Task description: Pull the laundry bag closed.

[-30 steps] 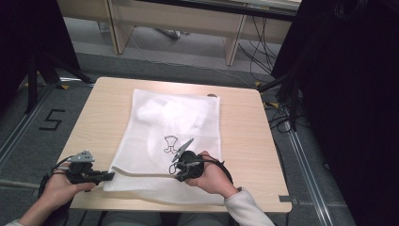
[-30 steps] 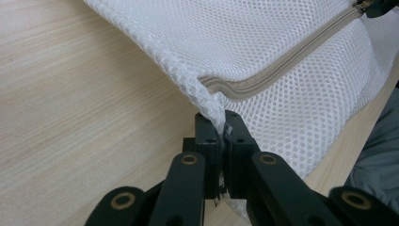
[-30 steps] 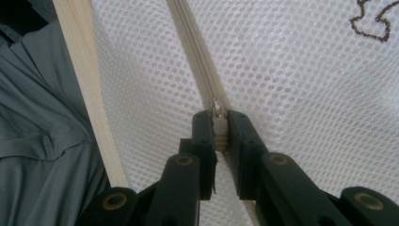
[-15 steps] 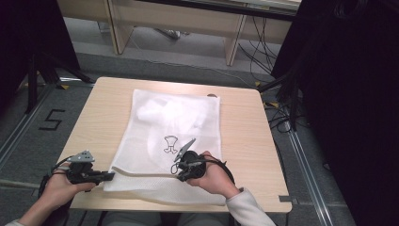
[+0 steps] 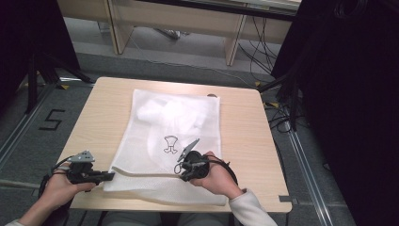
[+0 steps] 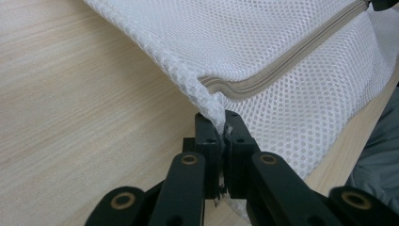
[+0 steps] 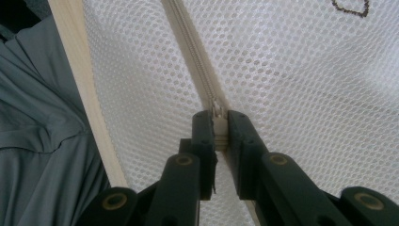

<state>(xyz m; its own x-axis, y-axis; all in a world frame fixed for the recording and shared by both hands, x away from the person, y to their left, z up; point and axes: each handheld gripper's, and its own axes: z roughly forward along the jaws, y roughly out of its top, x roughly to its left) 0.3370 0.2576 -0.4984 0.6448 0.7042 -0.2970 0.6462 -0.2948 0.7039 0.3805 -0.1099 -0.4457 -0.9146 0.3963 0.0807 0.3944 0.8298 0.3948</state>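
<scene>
A white mesh laundry bag [image 5: 174, 136] lies flat on the wooden table [image 5: 244, 136], with white cloth inside it and a small dark emblem [image 5: 170, 143] on its face. Its beige zipper [image 6: 287, 61] runs along the near end. My left gripper [image 5: 109, 176] is shut on the bag's near left corner [image 6: 207, 101], beside the zipper's end. My right gripper [image 5: 181, 173] is shut on the zipper pull [image 7: 217, 115], with the zipper track [image 7: 190, 47] running on ahead of the jaws.
The table's near edge [image 7: 80, 80] runs close by the right gripper, with the person's grey clothing [image 7: 42, 141] beyond it. A dark curtain [image 5: 343, 94] hangs to the right. Wooden furniture legs [image 5: 235, 42] and cables [image 5: 263, 56] stand on the floor behind the table.
</scene>
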